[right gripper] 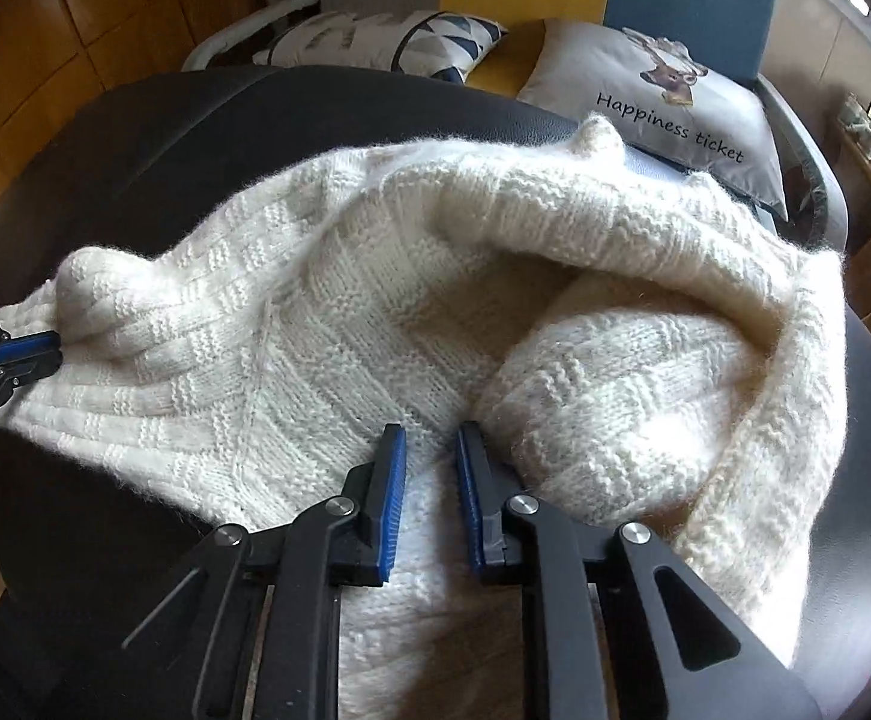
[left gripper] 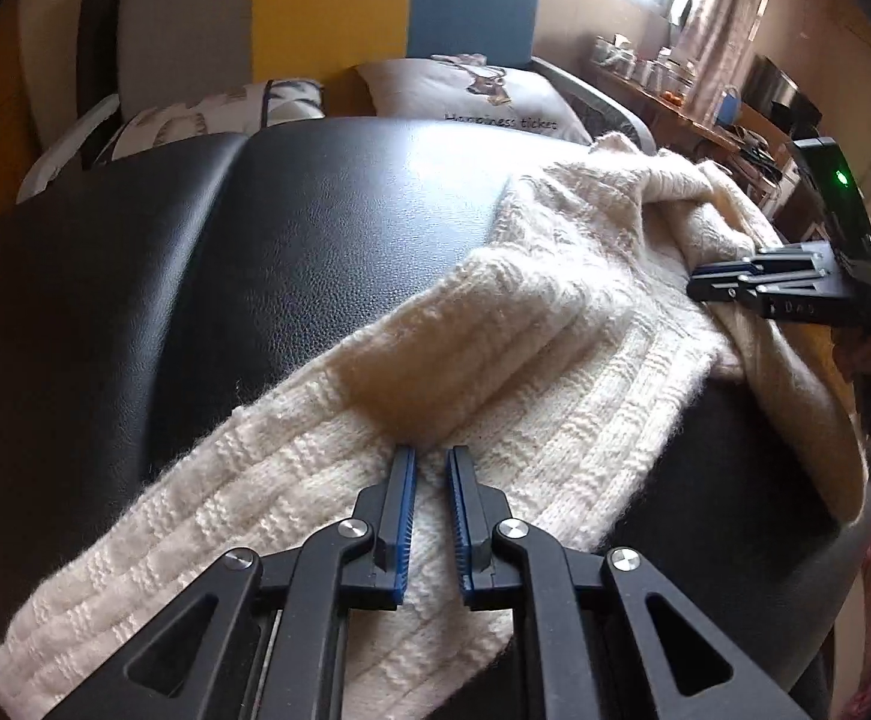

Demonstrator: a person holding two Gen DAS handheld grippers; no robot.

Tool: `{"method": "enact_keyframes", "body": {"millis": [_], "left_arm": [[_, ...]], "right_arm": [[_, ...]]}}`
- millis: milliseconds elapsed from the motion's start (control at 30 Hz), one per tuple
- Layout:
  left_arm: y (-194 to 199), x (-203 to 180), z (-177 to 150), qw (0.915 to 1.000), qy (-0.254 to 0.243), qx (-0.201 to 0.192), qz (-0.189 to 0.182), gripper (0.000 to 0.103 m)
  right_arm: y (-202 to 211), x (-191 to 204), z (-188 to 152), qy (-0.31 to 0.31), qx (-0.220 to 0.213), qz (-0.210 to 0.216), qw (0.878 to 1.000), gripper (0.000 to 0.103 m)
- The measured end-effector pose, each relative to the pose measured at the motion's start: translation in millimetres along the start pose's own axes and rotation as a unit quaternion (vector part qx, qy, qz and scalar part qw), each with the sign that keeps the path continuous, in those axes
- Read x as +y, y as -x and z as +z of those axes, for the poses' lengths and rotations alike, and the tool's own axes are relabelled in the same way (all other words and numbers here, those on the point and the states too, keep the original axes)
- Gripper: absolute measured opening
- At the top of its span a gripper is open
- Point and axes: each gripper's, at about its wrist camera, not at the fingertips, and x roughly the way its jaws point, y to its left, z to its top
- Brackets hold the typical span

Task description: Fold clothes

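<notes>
at the far left of the left wrist view, a patterned cushion (left gripper: 219, 114) propped behind the black leather surface (left gripper: 225, 252), with grey, yellow and blue panels rising behind it; further right, a pale cushion (left gripper: 483, 93) printed with a deer and the words "happiness ticket". lying diagonally across the leather, from lower left up to the right, a cream knitted sweater (left gripper: 495, 324), one ribbed end folded over on itself near the middle. low in the centre, the left gripper (left gripper: 431, 459) with blue-padded fingers (left gripper: 404, 498) a narrow slot apart, tips resting on the knit; whether any yarn sits pinched between them cannot be told from here. at the right edge, the right gripper (left gripper: 729, 279) lying over the bunched part of the sweater, a green light glowing on its body, fingers drawn close together. in the right wrist view, at the far left edge, left gripper (right gripper: 27, 354) pinching a rolled end of the sweater (right gripper: 315, 312). across the middle, the garment heaped in thick folds on the black surface (right gripper: 135, 138). bottom centre, right gripper (right gripper: 432, 432) with fingers (right gripper: 396, 480) parted a little, tips set on the knit beside a rounded fold, clamping nothing visible. upper right, the deer cushion (right gripper: 675, 102)
</notes>
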Motion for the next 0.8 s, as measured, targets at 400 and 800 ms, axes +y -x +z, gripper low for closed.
{"method": "enact_keyframes", "body": {"millis": [400, 800], "left_arm": [[-25, -56, 143, 0.9925, -0.006, -0.070, -0.100, 0.012], [-127, -72, 152, 0.9981, -0.026, -0.022, -0.051, 0.010]], "right_arm": [[76, -47, 20, -0.087, -0.097, 0.097, 0.987, 0.021], [14, -102, 10, -0.107, -0.033, -0.016, 0.994, 0.014]]}}
